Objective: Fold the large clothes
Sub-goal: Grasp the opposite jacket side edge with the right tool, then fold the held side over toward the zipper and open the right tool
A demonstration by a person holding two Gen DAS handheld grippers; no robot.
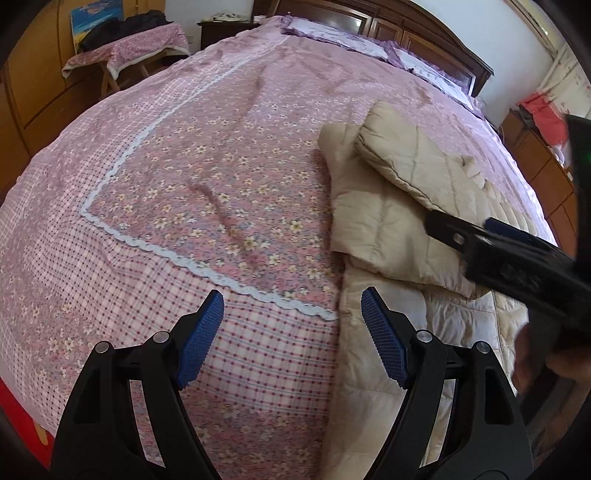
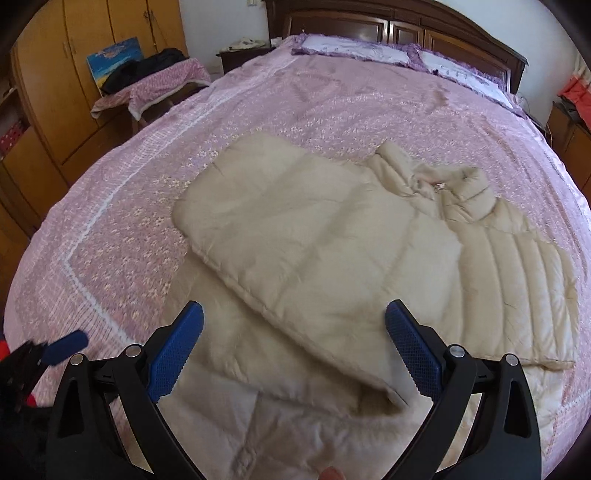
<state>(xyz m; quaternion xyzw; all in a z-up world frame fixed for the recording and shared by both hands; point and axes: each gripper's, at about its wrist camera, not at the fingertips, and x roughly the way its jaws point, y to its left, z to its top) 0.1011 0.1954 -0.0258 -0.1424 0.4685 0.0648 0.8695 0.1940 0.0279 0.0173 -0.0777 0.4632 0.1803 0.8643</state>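
A beige quilted puffer jacket [image 2: 332, 258] lies on the bed, its sleeves folded across the body and its collar [image 2: 454, 184] toward the headboard. In the left wrist view the jacket [image 1: 399, 221] fills the right side. My left gripper [image 1: 291, 332] is open and empty, above the jacket's left edge and the bedspread. My right gripper [image 2: 293, 350] is open and empty, just above the jacket's lower part. The right gripper also shows in the left wrist view [image 1: 480, 236], over the jacket. The left gripper's blue tip shows at the far left of the right wrist view [image 2: 66, 345].
The bed has a pink floral bedspread [image 1: 184, 166] with a white lace border [image 1: 147, 243]. Pillows [image 2: 351, 51] lie by the wooden headboard [image 2: 406, 26]. A small covered table [image 2: 159, 81] with dark clothes stands left, by wooden wardrobes [image 2: 74, 55]. A cabinet [image 2: 572, 129] stands right.
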